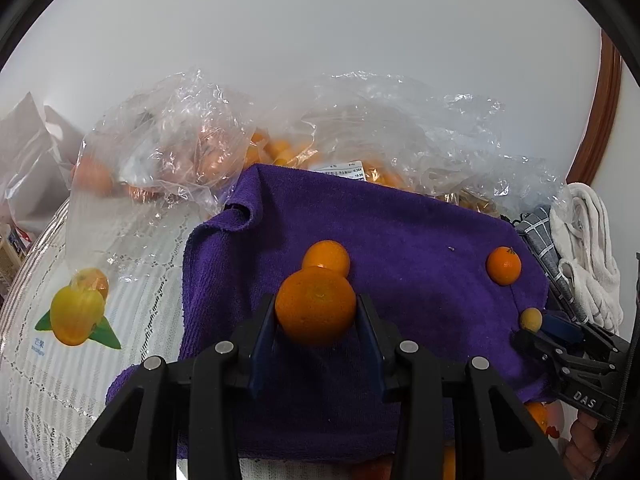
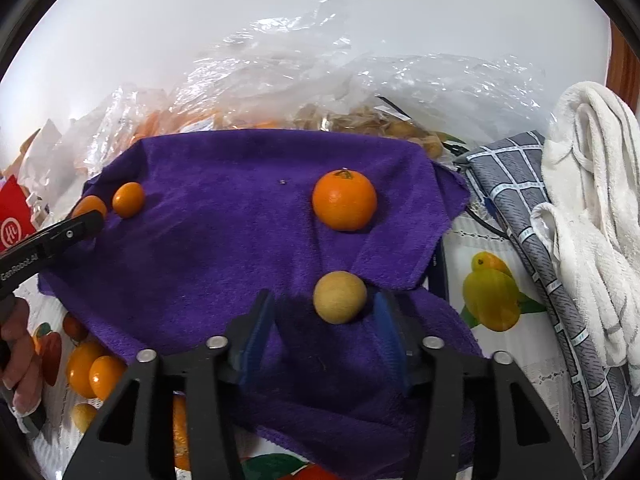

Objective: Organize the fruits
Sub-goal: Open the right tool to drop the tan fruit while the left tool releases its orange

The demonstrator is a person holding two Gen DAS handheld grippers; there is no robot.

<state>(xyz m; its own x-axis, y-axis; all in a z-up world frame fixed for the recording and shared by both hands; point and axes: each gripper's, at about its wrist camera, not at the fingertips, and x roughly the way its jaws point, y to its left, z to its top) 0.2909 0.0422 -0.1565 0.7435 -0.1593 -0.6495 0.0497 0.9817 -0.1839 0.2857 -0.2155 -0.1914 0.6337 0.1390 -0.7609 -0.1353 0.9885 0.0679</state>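
Note:
A purple towel point(image 1: 400, 240) point(image 2: 224, 240) lies on the table. My left gripper point(image 1: 316, 312) is shut on a small orange point(image 1: 316, 310) just above the towel; it also shows at the left in the right wrist view point(image 2: 90, 206). A second small orange point(image 1: 326, 256) point(image 2: 128, 199) lies right behind it. A larger orange with a stem point(image 1: 503, 265) point(image 2: 344, 199) lies on the towel's right part. My right gripper point(image 2: 326, 316) is open around a pale yellow round fruit point(image 2: 339, 297) point(image 1: 531, 319) resting on the towel's right edge.
Clear plastic bags of orange fruit point(image 1: 224, 148) point(image 2: 320, 92) lie behind the towel. A grey checked cloth point(image 2: 560, 280) and a white towel point(image 2: 592, 208) lie to the right. Several loose fruits point(image 2: 94, 372) sit on the fruit-printed tablecloth point(image 1: 76, 312) at the left.

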